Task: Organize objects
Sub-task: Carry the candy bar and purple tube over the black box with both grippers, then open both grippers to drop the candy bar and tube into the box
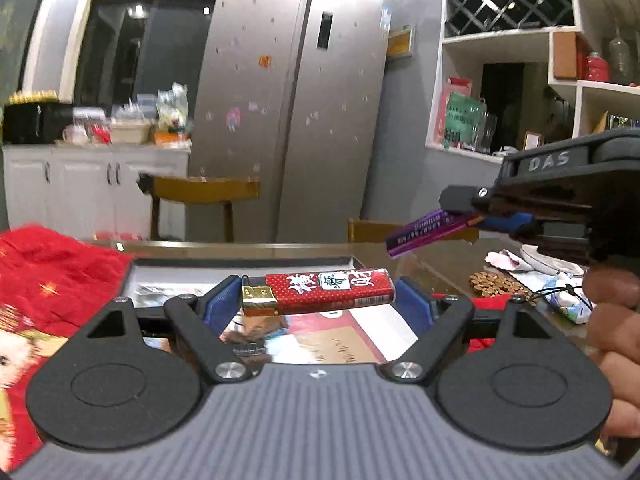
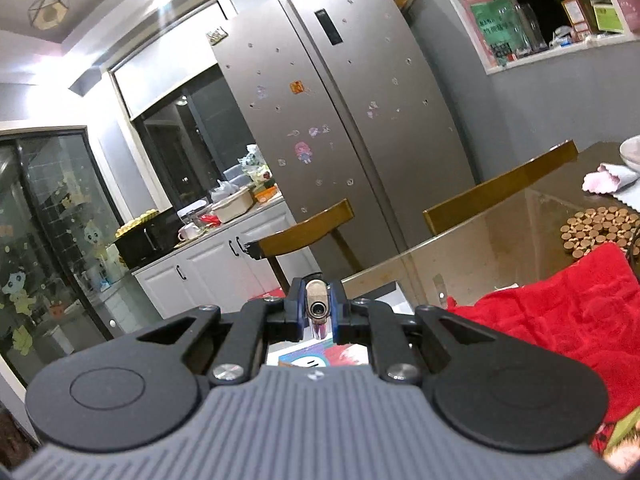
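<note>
Your left gripper [image 1: 318, 294] clamps a red lighter [image 1: 320, 292] crosswise above the open grey box [image 1: 160, 268] near the tabletop's [image 1: 440, 258] far edge. Your right gripper [image 2: 318, 310] pinches a purple lighter [image 2: 318, 308], nozzle forward, over the red cloth [image 2: 560, 308].

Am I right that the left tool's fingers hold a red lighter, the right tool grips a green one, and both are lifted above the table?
Nearly. The lighter in the right gripper is purple, not green, as the left wrist view shows. The rest stands: the left gripper holds the red lighter lengthwise between its fingers, and both hang above the table.
</note>
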Demonstrator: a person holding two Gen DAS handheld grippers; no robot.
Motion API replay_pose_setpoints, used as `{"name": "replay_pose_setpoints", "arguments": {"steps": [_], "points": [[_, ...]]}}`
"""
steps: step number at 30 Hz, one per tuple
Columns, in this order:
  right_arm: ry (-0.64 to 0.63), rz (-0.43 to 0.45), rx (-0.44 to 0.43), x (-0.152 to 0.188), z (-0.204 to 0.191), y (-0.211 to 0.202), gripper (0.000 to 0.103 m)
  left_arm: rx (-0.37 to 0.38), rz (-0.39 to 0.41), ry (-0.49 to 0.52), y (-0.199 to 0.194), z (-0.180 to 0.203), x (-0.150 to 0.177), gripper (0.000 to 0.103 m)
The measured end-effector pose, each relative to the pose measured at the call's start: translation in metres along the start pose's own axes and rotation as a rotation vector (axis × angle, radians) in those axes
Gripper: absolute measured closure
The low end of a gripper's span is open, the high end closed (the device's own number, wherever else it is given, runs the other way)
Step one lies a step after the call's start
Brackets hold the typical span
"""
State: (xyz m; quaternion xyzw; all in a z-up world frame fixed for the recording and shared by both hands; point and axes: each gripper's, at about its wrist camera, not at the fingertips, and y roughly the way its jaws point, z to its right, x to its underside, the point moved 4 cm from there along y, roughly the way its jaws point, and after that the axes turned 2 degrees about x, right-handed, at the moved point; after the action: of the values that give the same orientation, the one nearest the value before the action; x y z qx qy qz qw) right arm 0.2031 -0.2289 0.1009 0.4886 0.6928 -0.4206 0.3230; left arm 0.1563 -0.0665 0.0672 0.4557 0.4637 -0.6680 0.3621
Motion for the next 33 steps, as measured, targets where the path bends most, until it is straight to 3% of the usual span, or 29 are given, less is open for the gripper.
{"name": "replay_pose_setpoints", "arguments": {"steps": [7, 13, 33], "points": [[0.025, -0.081, 0.029, 0.015, 0.029, 0.048, 0.088, 0.007, -0.074, -0.063, 0.059, -0.011, 0.01, 0.017], [0.023, -0.159, 0.005, 0.035, 0.035, 0.071, 0.088, -0.019, -0.114, -0.047, 0.087, -0.017, 0.02, 0.017], [-0.044, -0.212, 0.025, 0.057, 0.033, 0.083, 0.088, 0.005, -0.165, -0.035, 0.107, -0.026, 0.042, 0.017]]}}
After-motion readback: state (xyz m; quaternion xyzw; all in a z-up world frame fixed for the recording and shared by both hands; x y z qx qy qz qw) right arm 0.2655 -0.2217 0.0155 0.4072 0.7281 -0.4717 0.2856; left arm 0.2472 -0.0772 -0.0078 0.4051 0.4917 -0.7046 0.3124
